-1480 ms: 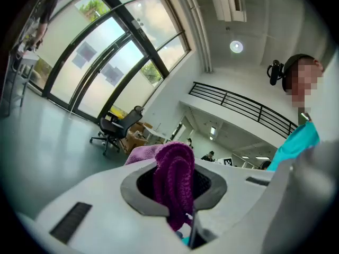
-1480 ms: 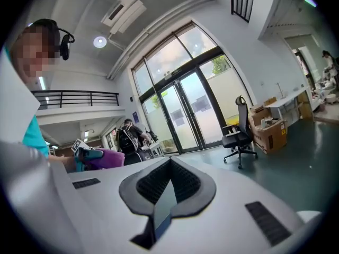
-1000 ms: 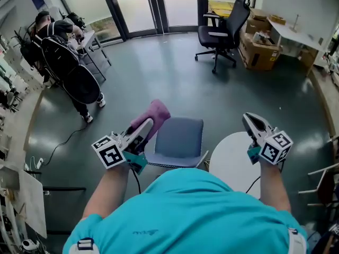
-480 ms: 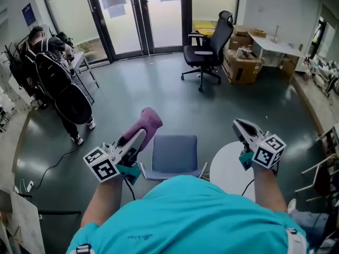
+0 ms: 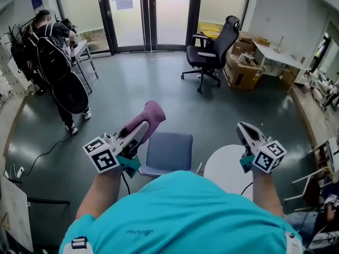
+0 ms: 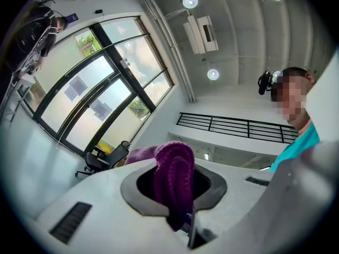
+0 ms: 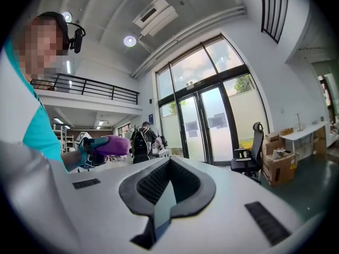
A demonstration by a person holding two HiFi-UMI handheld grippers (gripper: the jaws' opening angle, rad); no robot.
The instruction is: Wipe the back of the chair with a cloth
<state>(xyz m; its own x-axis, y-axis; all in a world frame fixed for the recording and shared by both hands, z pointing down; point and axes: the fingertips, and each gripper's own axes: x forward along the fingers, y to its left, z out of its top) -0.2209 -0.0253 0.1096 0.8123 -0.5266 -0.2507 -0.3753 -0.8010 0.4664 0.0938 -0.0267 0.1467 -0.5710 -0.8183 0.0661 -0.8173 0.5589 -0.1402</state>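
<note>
A purple cloth (image 5: 148,117) sticks up out of my left gripper (image 5: 139,131), which is shut on it and held in front of my chest. In the left gripper view the cloth (image 6: 174,181) folds over between the jaws, and the camera points up at the ceiling. Below the cloth stands the chair with a grey-blue seat (image 5: 168,151); my teal shirt hides most of its back. My right gripper (image 5: 243,129) hovers over the white round table, jaws shut with nothing in them (image 7: 168,192). The right gripper view also catches the cloth (image 7: 110,144) at left.
A white round table (image 5: 226,169) stands right of the chair. A black office chair (image 5: 213,47) and cardboard boxes (image 5: 242,66) stand at the back right by a white desk (image 5: 278,52). A person with a black backpack (image 5: 55,57) stands at the far left near glass doors (image 5: 143,15).
The head view has shifted a little. My left gripper with the cloth drifted slightly left, and the right gripper stayed at about the same spot. Both jaws are as before.
</note>
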